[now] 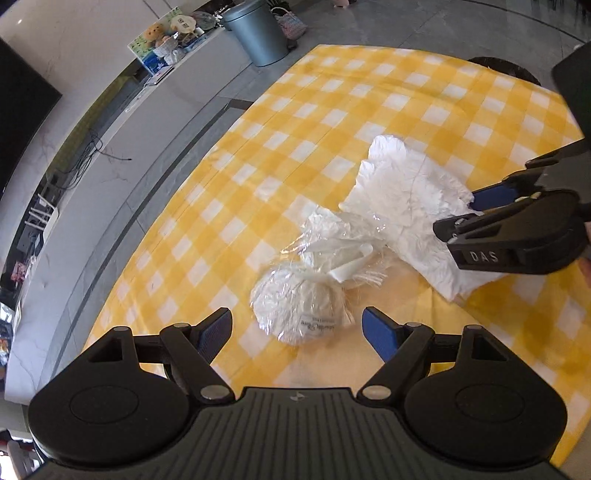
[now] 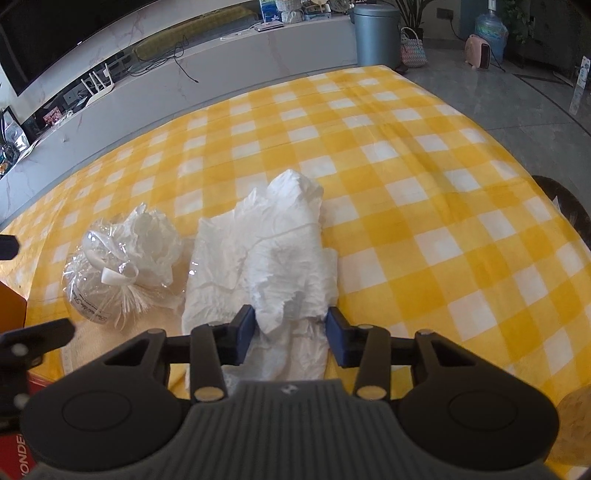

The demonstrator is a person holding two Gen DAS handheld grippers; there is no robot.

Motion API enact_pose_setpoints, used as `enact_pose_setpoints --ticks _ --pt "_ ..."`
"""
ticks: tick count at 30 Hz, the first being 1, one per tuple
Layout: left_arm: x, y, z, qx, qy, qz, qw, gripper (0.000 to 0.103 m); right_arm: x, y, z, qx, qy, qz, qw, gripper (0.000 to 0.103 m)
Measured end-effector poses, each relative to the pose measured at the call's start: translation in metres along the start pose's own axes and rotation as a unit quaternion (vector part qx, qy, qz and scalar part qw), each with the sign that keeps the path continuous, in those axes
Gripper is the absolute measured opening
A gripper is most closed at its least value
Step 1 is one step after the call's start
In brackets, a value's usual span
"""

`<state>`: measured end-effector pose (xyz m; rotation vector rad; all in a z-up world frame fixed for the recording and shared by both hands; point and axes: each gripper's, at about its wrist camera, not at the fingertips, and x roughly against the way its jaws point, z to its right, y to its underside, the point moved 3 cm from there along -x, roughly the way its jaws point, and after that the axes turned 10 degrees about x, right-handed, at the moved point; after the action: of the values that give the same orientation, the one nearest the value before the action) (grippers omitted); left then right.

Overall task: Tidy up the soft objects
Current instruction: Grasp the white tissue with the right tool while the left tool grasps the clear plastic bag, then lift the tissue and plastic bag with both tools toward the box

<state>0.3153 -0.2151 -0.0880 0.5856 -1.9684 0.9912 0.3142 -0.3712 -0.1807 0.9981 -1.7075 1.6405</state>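
A crumpled white cloth (image 2: 273,254) lies on the yellow checked tablecloth (image 2: 406,155); it also shows in the left wrist view (image 1: 413,199). My right gripper (image 2: 291,328) is open with its near end between the jaws, the blue pads (image 2: 245,326) beside the cloth. A round white bundle wrapped in clear plastic with a white ribbon (image 2: 110,273) lies left of the cloth. In the left wrist view the bundle (image 1: 299,306) sits just ahead of my open, empty left gripper (image 1: 297,328). The right gripper (image 1: 517,229) comes in from the right onto the cloth.
A grey bin (image 1: 255,33) and a woven basket (image 1: 291,22) stand on the floor beyond the table's far edge. A long white counter (image 2: 221,55) with clutter runs along the wall. An orange-red box (image 2: 13,314) is at the near left. A dark round object (image 2: 565,206) sits past the right edge.
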Motion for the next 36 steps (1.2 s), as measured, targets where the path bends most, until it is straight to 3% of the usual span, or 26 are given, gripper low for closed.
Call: enact_pose_setpoints --ticks 4,8,12,15,17,20,24,28,32,36 --pt "-0.004 -0.006 0.014 -0.075 0.010 0.027 0.9968 0.094 -0.001 0.001 -0.006 0.021 0.010 -0.001 1.000 0.046" --pt "-0.029 -0.013 0.020 -0.064 0.000 -0.006 0.9979 0.094 -0.001 0.003 -0.009 0.034 0.016 0.001 0.999 0.046" --pt "-0.050 -0.018 0.017 -0.040 -0.013 -0.008 0.9991 0.094 0.000 0.003 -0.008 0.031 0.011 0.001 0.999 0.046" --pt "-0.060 -0.020 0.012 0.004 -0.014 -0.049 0.9987 0.077 0.000 0.003 -0.007 0.033 0.009 0.002 0.999 0.046" --pt "-0.062 -0.019 0.013 0.012 -0.031 -0.059 0.9977 0.061 0.000 0.003 -0.006 0.034 0.007 0.001 0.999 0.046" --pt "-0.058 -0.015 0.021 -0.013 -0.047 -0.050 0.9975 0.056 0.000 0.004 -0.005 0.039 0.004 0.002 0.999 0.045" --pt "-0.048 -0.013 0.022 0.015 -0.056 -0.034 0.9978 0.054 0.001 0.005 -0.004 0.031 0.004 0.003 1.000 0.040" --pt "-0.023 -0.017 0.018 0.047 -0.075 0.025 0.9958 0.054 0.002 0.006 -0.010 0.036 0.009 0.007 0.999 0.031" --pt "0.002 -0.017 0.015 0.077 -0.069 0.054 0.9932 0.054 0.006 0.006 -0.016 0.044 0.017 0.016 0.999 0.026" --pt "0.030 -0.009 0.018 0.111 -0.101 0.100 0.9836 0.053 0.014 0.006 -0.020 0.048 0.017 0.026 0.998 0.022"
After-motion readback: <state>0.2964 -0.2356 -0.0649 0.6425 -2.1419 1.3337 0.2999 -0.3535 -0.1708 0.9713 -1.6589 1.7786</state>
